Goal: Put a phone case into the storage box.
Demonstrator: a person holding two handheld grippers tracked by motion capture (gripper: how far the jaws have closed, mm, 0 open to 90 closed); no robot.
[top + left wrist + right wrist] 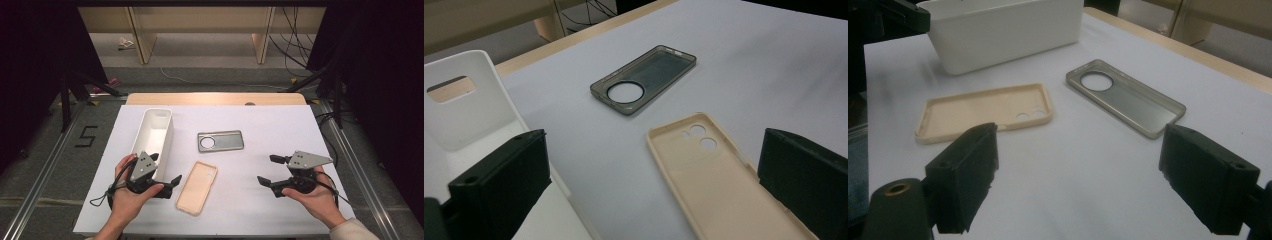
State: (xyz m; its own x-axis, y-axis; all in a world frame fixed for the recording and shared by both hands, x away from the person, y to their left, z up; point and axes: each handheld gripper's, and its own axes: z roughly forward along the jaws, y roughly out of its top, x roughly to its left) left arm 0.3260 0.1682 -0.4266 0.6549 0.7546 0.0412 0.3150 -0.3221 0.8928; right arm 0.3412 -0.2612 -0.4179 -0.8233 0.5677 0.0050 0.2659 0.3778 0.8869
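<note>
Two empty phone cases lie on the white table top (280, 125). A beige case (197, 187) (719, 180) (983, 112) lies hollow side up near the front middle. Behind it rests a smoky grey case (220, 141) (649, 75) (1128, 97) with a round camera hole. My left gripper (164, 170) (651, 150) is open, held just left of the beige case, with one jaw over the bin's near end. At the front right, apart from both cases, my right gripper (270, 170) (1080, 150) is open with bare table between its jaws.
A long white bin (152, 135) (464, 105) (1003, 30) stands at the left, running front to back. The table's wooden far edge (215, 98) shows beyond the white top. Metal rails, stands and cables are on the floor around the table.
</note>
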